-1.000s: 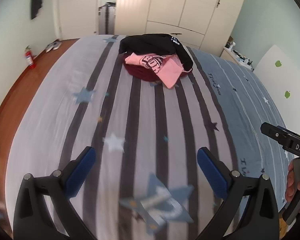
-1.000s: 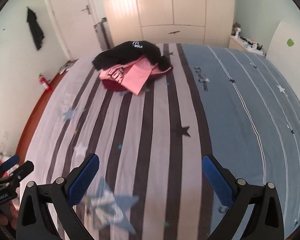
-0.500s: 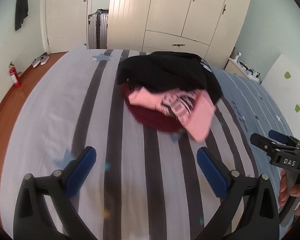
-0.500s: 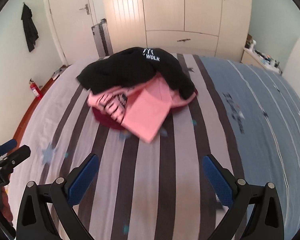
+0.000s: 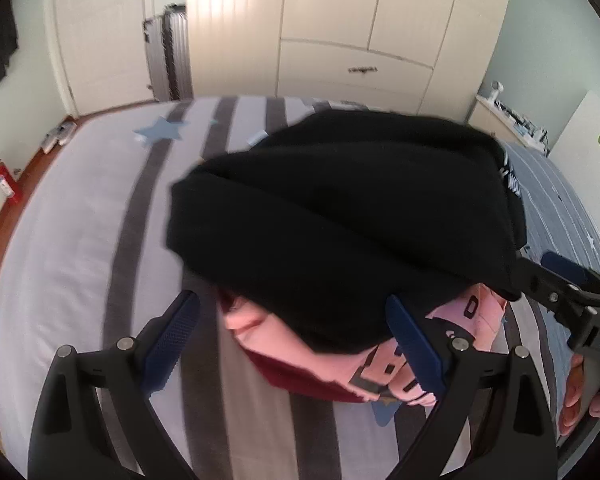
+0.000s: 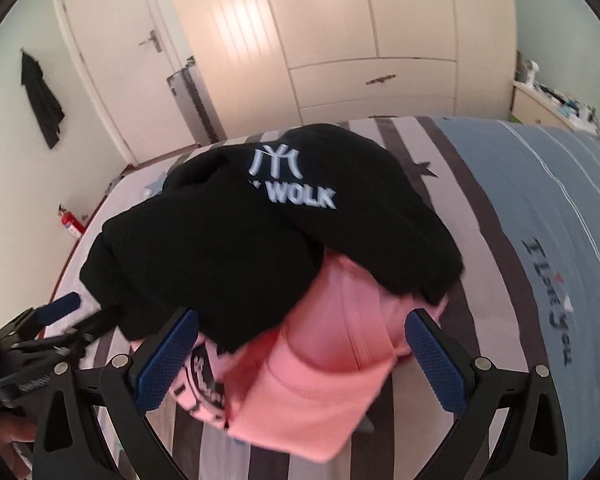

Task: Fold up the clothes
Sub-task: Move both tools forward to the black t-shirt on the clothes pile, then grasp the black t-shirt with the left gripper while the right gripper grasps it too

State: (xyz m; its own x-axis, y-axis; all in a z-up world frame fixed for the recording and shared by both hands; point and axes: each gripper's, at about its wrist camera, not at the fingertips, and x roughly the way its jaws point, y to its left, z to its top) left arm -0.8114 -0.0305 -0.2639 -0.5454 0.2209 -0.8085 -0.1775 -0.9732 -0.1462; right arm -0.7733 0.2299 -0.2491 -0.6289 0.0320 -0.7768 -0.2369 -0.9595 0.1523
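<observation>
Left gripper (image 5: 292,344) and right gripper (image 6: 302,356) both spread wide, black sweatshirt (image 6: 260,232) heaped crosswise over pink garment (image 6: 324,380)

Soft, even daylight; bright sheen on wardrobe doors (image 5: 236,20) at upper centre. Motion blur smeared clothes pile (image 6: 268,248). Strong fisheye bending, black vignetted corners.

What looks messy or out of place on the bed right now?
Only the clothes heap: a black garment lies crumpled over a pink garment, with a dark red garment underneath, all unfolded on the striped bed cover. Both claws, left and right, are open. Nothing looks spilled or damaged.
</observation>
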